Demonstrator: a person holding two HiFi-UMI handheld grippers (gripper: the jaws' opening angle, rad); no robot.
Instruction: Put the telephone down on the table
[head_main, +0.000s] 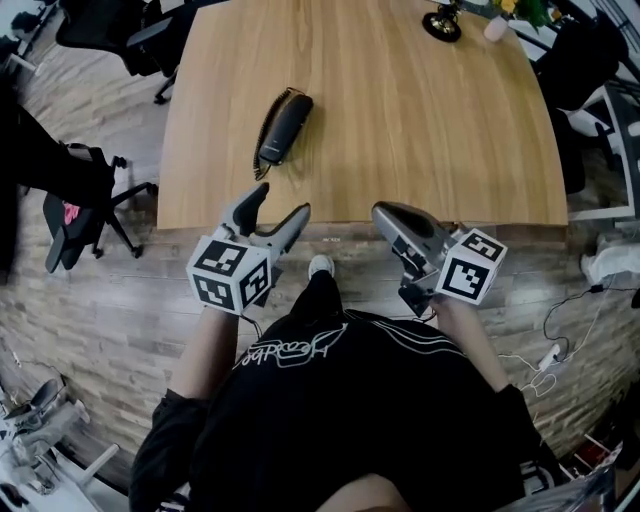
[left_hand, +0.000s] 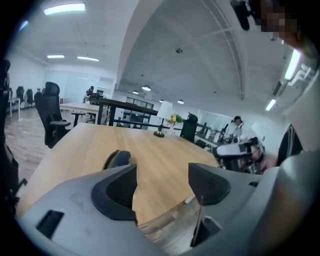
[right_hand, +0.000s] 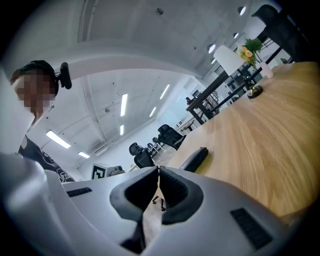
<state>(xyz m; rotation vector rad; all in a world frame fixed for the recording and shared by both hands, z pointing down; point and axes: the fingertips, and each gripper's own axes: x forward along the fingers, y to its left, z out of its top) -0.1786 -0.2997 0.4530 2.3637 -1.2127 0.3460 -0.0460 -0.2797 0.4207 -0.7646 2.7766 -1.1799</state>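
Jaws: left gripper (head_main: 283, 201) apart, right gripper (head_main: 384, 211) together, one telephone (head_main: 285, 128), one table (head_main: 420, 120)

Black telephone (head_main: 285, 127) flat on table (head_main: 420, 130), near-left area.

Black short-sleeved top (head_main: 340, 420) with white script lettering (head_main: 290, 350) and thin white stripes (head_main: 420, 335) at its 2 o'clock. The left gripper (head_main: 283, 200) and right gripper (head_main: 382, 212) are grey with dark pads (left_hand: 116, 192). Black-and-white marker cubes sit at their 7 o'clock (head_main: 230, 275) and 4 o'clock (head_main: 470, 265)
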